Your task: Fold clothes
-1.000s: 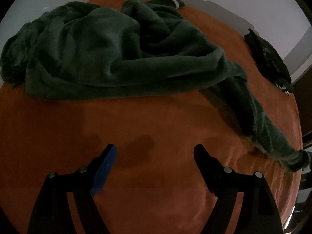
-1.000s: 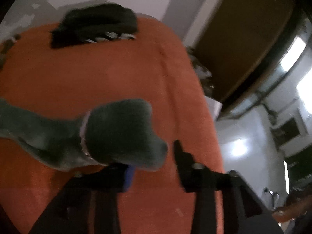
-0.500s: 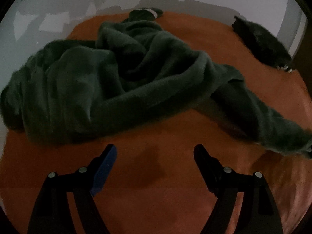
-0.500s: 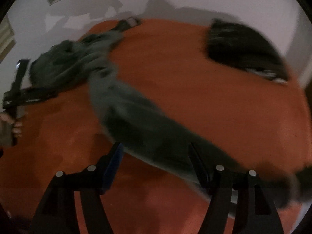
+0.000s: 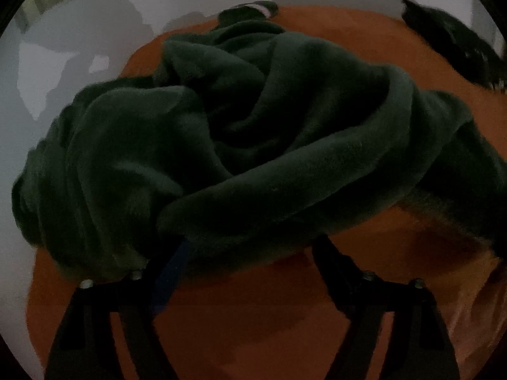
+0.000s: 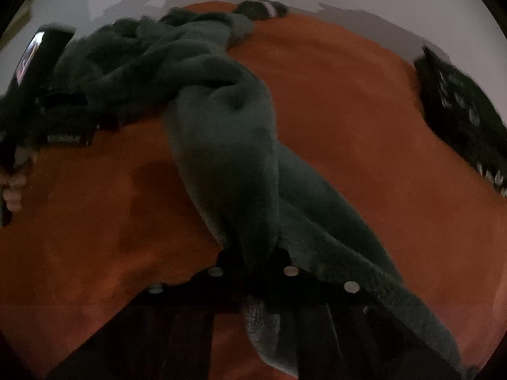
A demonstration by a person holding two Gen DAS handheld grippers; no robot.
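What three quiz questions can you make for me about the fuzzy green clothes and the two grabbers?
1. True or false: the right gripper is shut on the dark green fleece garment.
2. What colour is the soft surface under the garment?
A) blue B) orange C) white
3. Fill in: the left gripper is ____, its fingers at the edge of the crumpled heap.

Key: 1 true. 2 B; a folded black garment lies on it too. 3 open.

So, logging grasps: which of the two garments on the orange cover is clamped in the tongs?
The crumpled green fleece garment, pinched by the right tongs; the black garment lies untouched at the far edge.
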